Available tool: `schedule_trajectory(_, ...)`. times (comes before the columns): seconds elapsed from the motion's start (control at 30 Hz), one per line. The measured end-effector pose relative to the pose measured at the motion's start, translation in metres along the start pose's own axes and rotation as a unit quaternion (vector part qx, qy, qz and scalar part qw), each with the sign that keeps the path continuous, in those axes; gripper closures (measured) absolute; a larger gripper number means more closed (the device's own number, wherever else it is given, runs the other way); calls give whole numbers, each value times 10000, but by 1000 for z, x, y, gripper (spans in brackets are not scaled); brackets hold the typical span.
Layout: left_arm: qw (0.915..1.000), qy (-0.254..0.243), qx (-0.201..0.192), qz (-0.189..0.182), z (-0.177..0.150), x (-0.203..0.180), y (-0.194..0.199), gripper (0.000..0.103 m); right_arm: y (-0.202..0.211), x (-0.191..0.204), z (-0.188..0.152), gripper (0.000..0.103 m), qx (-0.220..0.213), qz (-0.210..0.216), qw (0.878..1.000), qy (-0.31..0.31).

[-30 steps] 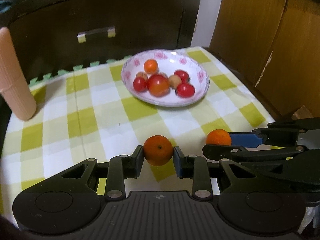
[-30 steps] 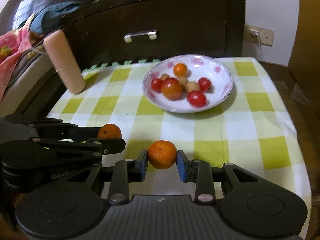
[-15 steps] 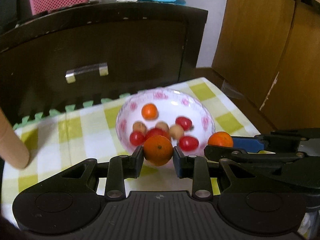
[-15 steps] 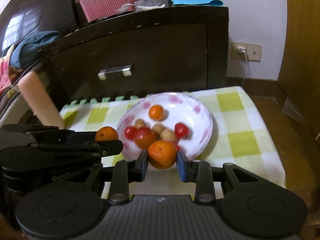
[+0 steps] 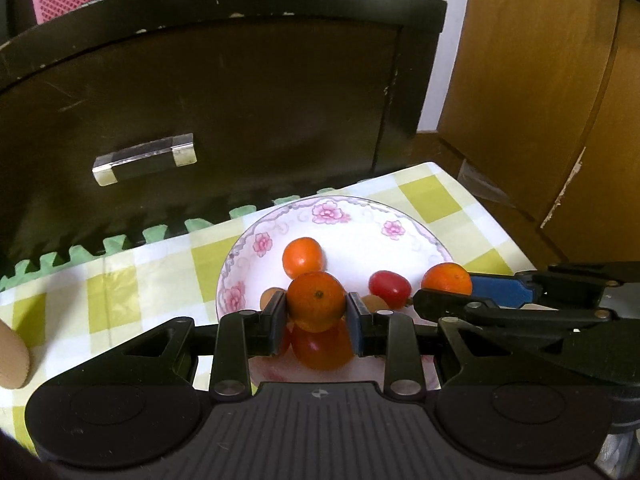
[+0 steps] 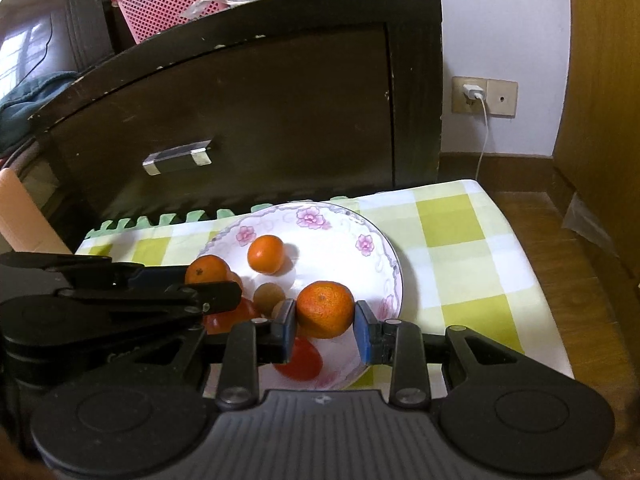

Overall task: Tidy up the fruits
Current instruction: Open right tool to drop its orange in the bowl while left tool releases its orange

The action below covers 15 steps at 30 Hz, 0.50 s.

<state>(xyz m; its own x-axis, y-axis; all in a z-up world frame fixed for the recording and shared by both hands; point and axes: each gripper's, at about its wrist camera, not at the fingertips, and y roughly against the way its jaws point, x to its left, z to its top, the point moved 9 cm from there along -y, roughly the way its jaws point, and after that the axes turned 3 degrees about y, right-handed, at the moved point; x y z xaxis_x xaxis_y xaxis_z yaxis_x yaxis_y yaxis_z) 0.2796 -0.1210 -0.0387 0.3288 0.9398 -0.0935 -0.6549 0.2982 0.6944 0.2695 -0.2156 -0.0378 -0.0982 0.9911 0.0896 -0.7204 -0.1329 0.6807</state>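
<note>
Mandarins are the matter in hand, and both are nearly home. Seen from the left wrist, the left gripper (image 5: 316, 307) pinches a mandarin (image 5: 316, 301) between its two pads, held over the near half of the flowered bowl (image 5: 256, 240); inside the bowl lie a smaller orange fruit (image 5: 303, 257) toward its far side, a red cherry tomato (image 5: 389, 284) right of centre, and a larger tomato (image 5: 320, 350) directly under the held fruit; at the bowl's right side the right gripper (image 5: 448, 286) shows side-on, clamped on a second mandarin (image 5: 446, 278); no loose fruit shows on the checked cloth (image 5: 160, 264) around the bowl.

Seen from the right wrist, the right gripper (image 6: 325, 316) grips its mandarin (image 6: 325, 310) over the bowl's (image 6: 376, 248) near right part; the left gripper (image 6: 210, 280) reaches in from the bowl's left with its own fruit (image 6: 207, 270) held just above the rim; a small brown fruit (image 6: 269, 295) and the orange one (image 6: 265, 254) sit near the bowl's middle, a tomato (image 6: 298, 358) at its near edge.

By my judgement the gathering is almost complete: what remains is to lower both fruits, let go, and draw back; the crowded near side may send a released mandarin rolling, so the emptier far side of the bowl looks the safer landing.
</note>
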Motion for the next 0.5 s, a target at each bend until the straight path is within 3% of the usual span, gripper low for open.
schedule_trajectory(0.5,9998,130,113,32,4,8,-23,65,-21,-6,3,72,19,53,9999,-132)
